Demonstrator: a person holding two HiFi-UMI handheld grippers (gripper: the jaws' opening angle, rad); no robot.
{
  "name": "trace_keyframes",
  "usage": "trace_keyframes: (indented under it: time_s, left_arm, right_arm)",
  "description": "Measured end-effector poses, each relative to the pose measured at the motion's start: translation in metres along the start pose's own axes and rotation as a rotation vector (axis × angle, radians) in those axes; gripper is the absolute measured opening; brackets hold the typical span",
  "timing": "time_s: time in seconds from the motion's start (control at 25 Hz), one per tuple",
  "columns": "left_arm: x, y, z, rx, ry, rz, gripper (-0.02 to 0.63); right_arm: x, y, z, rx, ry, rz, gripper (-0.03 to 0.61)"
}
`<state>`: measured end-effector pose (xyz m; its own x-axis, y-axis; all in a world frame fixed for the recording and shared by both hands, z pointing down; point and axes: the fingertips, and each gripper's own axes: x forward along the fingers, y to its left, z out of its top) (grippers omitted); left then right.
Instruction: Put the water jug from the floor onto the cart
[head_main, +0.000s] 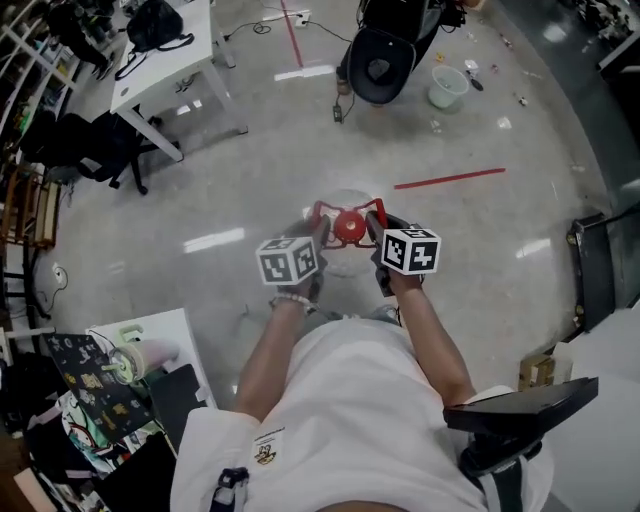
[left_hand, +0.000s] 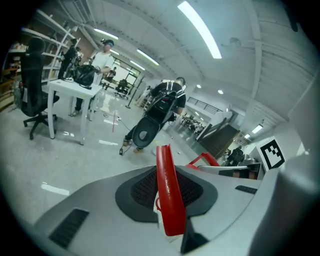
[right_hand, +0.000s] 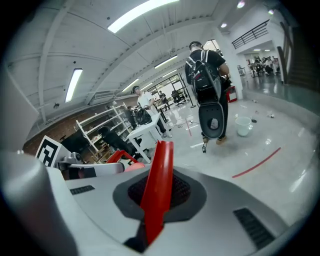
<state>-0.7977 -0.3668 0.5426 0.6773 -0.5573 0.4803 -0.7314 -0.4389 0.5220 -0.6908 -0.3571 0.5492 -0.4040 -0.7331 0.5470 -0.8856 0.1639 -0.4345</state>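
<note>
A polished grey concrete floor (head_main: 480, 250) spreads under the person in the head view, crossed by a red tape line (head_main: 450, 178) toward its right side. A white table (head_main: 160, 60) with a black bag (head_main: 155, 22) on top stands near the floor's upper left corner, and a black office chair (head_main: 95, 150) sits just beside it. A pale bucket (head_main: 447, 86) rests on the floor near the top edge, close to a second person seen from above with a dark pack. At centre, directly in front of the person's torso, the water jug (head_main: 347, 258) with its red cap (head_main: 348, 226) hangs between the two tools, carried by its red handle (head_main: 345, 206). The jug's clear body is only faintly visible against the floor. The left gripper (head_main: 320, 228) is clamped on the left side of that handle, and the left gripper view shows a red strip (left_hand: 167, 195) pinched between its jaws. The right gripper (head_main: 376, 230) is clamped on the handle's right side, the same red plastic (right_hand: 156, 190) squeezed between its jaws in the right gripper view. Each tool's marker cube faces up, left (head_main: 288, 260) and right (head_main: 411, 250). Both of the person's forearms reach forward from a white shirt.
</note>
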Motion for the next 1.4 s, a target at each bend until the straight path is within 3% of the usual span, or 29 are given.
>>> trace_keyframes:
  time_s: [0.52, 0.88, 1.4]
  left_arm:
    - [0.106, -0.177, -0.042, 0.141, 0.142, -0.21, 0.072]
    - [0.166, -0.3, -0.104, 0.253, 0.259, -0.357, 0.072]
    - [0.247, -0.479, -0.22, 0.404, 0.437, -0.551, 0.072]
  right_arm:
    - [-0.144, -0.155, 0.005, 0.134, -0.138, -0.197, 0.026]
    - [-0.25, -0.256, -0.03, 0.257, -0.225, -0.338, 0.026]
    - [-0.407, -0.396, -0.097, 0.447, -0.374, -0.532, 0.025]
